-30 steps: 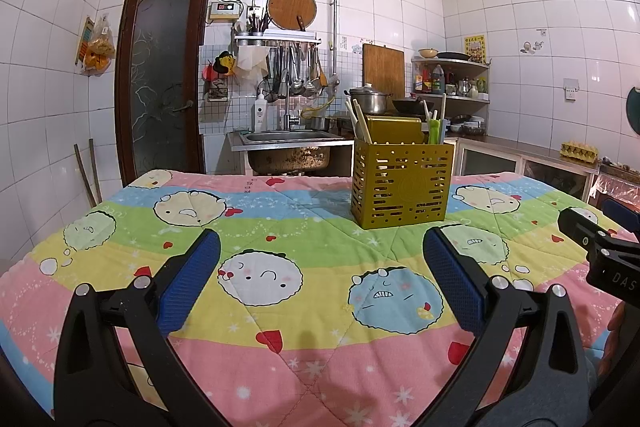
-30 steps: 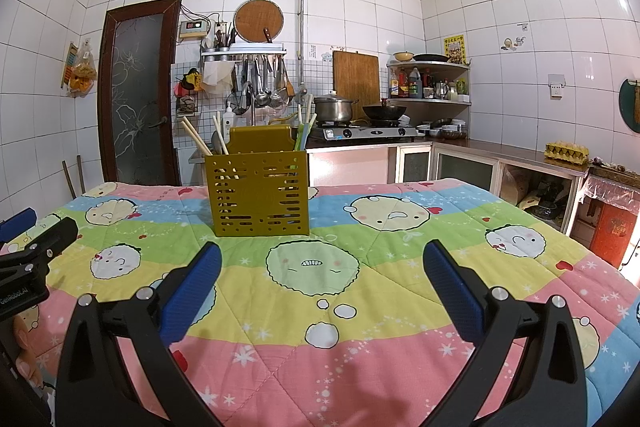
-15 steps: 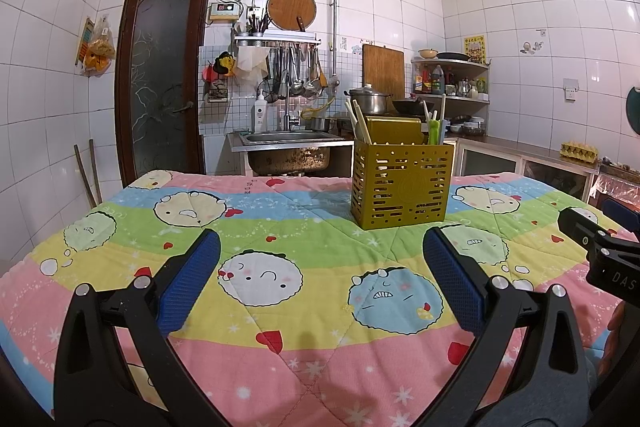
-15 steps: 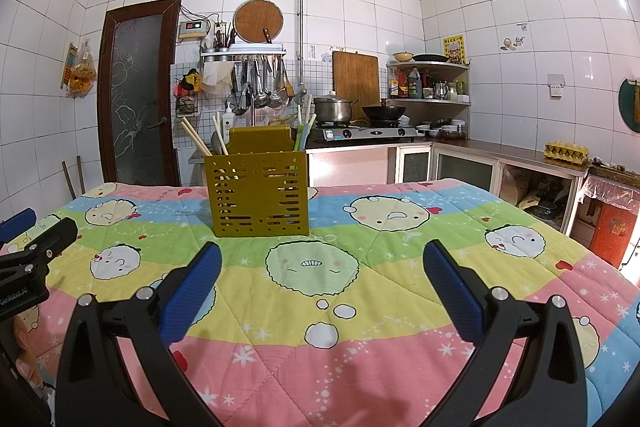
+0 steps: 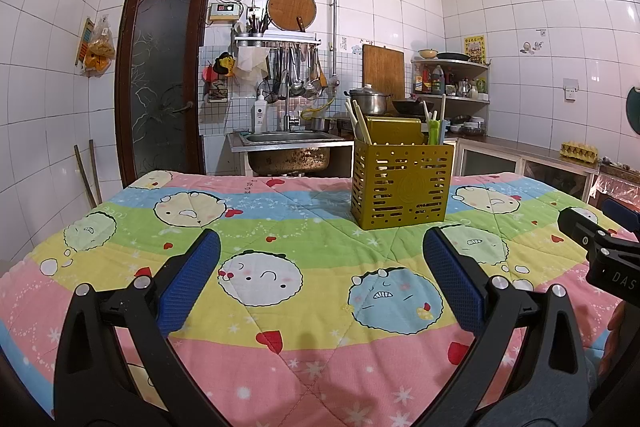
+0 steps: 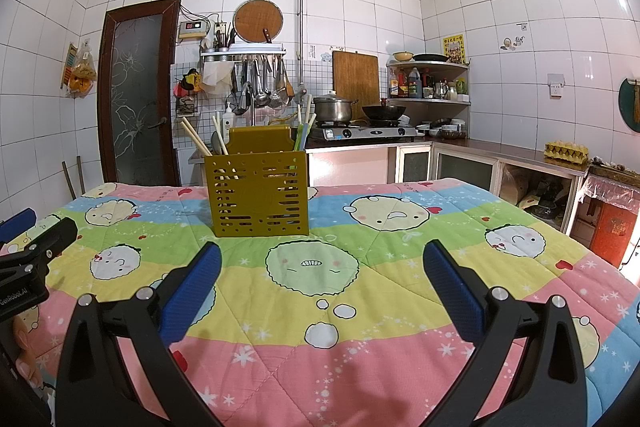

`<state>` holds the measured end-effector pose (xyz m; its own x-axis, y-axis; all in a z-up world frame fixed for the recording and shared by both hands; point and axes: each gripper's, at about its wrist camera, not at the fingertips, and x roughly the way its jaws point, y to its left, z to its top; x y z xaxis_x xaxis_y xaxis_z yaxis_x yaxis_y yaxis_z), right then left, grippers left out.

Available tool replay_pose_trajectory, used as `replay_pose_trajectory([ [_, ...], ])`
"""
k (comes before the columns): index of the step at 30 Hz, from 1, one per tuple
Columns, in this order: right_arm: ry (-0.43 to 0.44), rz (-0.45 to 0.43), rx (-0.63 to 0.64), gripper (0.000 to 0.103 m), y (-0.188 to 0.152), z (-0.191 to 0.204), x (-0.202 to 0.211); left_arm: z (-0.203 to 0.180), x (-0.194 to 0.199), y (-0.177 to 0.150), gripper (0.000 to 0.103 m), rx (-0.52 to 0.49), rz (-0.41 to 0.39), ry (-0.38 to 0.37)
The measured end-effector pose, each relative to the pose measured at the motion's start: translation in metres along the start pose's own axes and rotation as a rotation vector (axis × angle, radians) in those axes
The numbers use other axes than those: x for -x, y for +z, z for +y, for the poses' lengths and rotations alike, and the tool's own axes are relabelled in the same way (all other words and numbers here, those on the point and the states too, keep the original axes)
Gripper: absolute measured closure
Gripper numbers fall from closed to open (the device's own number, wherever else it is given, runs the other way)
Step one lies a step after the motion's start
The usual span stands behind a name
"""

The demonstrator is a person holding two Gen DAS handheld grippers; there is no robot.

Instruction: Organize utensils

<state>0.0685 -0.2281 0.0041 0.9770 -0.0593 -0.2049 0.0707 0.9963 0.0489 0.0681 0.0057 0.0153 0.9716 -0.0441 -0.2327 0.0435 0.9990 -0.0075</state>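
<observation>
A mustard-yellow slotted utensil holder stands upright on the desk, chopsticks and green utensils poking out. The left claw and right claw both gape empty, well short of it.

obstacle: utensil caddy upright mid-table | free: quilted tabletop around it, both sides and front

Right gripper gapes empty above quilt, facing yellow utensil caddy.

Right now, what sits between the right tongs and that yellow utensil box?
Only the cartoon quilt: the right wrist view shows nothing else between the open right tongs and the utensil box.
</observation>
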Motion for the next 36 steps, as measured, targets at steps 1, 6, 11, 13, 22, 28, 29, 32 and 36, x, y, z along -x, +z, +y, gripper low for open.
replay_pose_trajectory([
  [1, 0.000, 0.000, -0.001, 0.004, 0.0000, 0.0000, -0.0002, 0.0000, 0.0005, 0.0005, 0.005, 0.000, 0.000, 0.000],
  [6, 0.000, 0.005, -0.004, 0.004, 0.0000, -0.0011, -0.0003, -0.0003, 0.0008, 0.0025, 0.005, -0.002, -0.002, 0.004],
  [11, -0.004, 0.000, -0.001, 0.004, 0.0005, -0.0021, 0.0003, -0.0007, 0.0021, 0.0025, 0.005, -0.003, -0.006, 0.004],
  [13, -0.005, -0.001, 0.001, 0.004, 0.0006, -0.0011, 0.0004, -0.0007, 0.0022, 0.0025, 0.005, -0.005, -0.009, 0.006],
  [22, -0.005, 0.000, 0.001, 0.004, 0.0005, -0.0017, 0.0006, 0.0000, 0.0008, 0.0015, 0.005, -0.006, -0.008, 0.009],
  [28, -0.006, -0.001, 0.001, 0.004, 0.0011, -0.0008, 0.0004, -0.0007, 0.0023, 0.0016, 0.005, -0.013, -0.020, 0.011],
  [29, -0.006, 0.000, 0.001, 0.004, 0.0011, -0.0010, 0.0003, -0.0004, 0.0017, 0.0017, 0.005, -0.013, -0.020, 0.012],
  [32, -0.005, 0.000, -0.001, 0.004, 0.0012, -0.0008, 0.0005, 0.0003, 0.0017, 0.0017, 0.005, -0.011, -0.019, 0.011],
  [36, -0.007, 0.000, 0.001, 0.004, 0.0014, -0.0009, 0.0006, -0.0009, 0.0031, 0.0012, 0.005, -0.011, -0.021, 0.013],
])
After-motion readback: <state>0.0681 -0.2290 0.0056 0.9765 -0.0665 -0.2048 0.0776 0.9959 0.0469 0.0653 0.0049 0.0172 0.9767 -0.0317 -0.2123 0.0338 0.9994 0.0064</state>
